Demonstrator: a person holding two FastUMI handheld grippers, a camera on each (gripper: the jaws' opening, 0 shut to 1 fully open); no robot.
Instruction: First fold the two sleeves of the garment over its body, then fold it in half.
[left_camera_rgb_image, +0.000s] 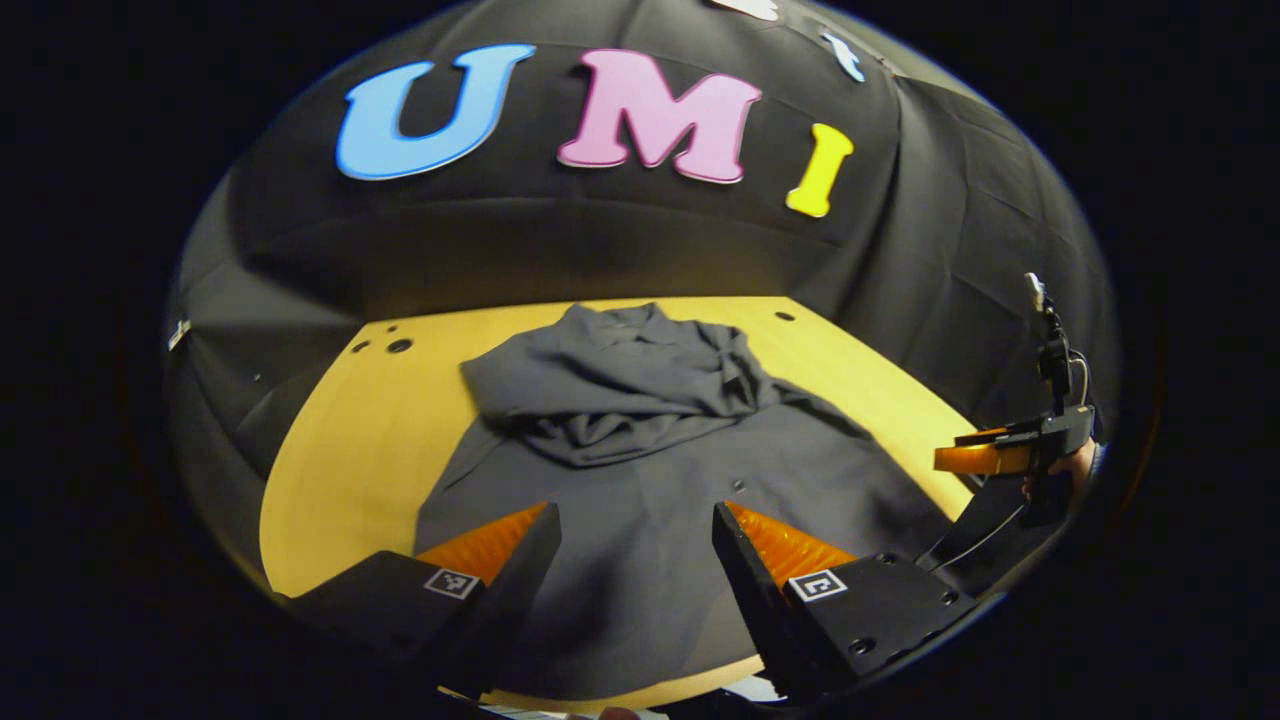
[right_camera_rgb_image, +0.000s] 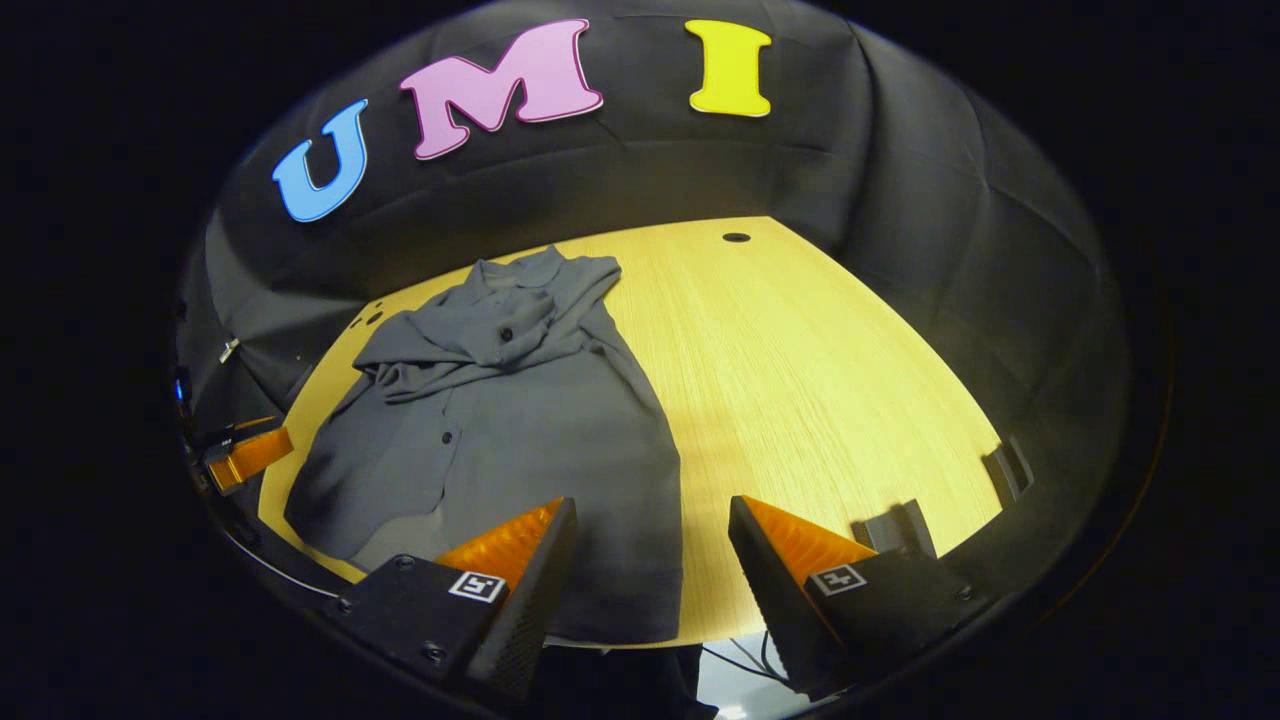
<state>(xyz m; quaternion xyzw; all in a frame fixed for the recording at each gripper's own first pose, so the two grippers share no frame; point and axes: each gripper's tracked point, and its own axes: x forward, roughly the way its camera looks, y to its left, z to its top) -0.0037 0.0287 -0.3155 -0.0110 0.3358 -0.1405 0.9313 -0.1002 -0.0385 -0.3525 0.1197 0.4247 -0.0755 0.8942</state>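
A light wooden table (right_camera_rgb_image: 820, 340) with small round holes (right_camera_rgb_image: 736, 238) stands before black cloth wall (right_camera_rgb_image: 900, 150).

No readable text, only square coded markers on both grippers' fingers (left_camera_rgb_image: 452, 583)

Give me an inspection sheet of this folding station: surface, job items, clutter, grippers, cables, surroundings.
Surface: light wooden table, with round holes near its far edge.
Job's things: grey button shirt lies flat, hem towards the near edge; both sleeves are bunched over the upper body, not neatly. Fold in half not yet done.
Clutter: nothing seen.
Grippers: left gripper open above the shirt's lower body; right gripper open over the shirt's hem corner. Neither holds anything.
Cables: a thin cable runs from the right gripper; more cables below the table's near edge.
Surroundings: black cloth wall behind the table.
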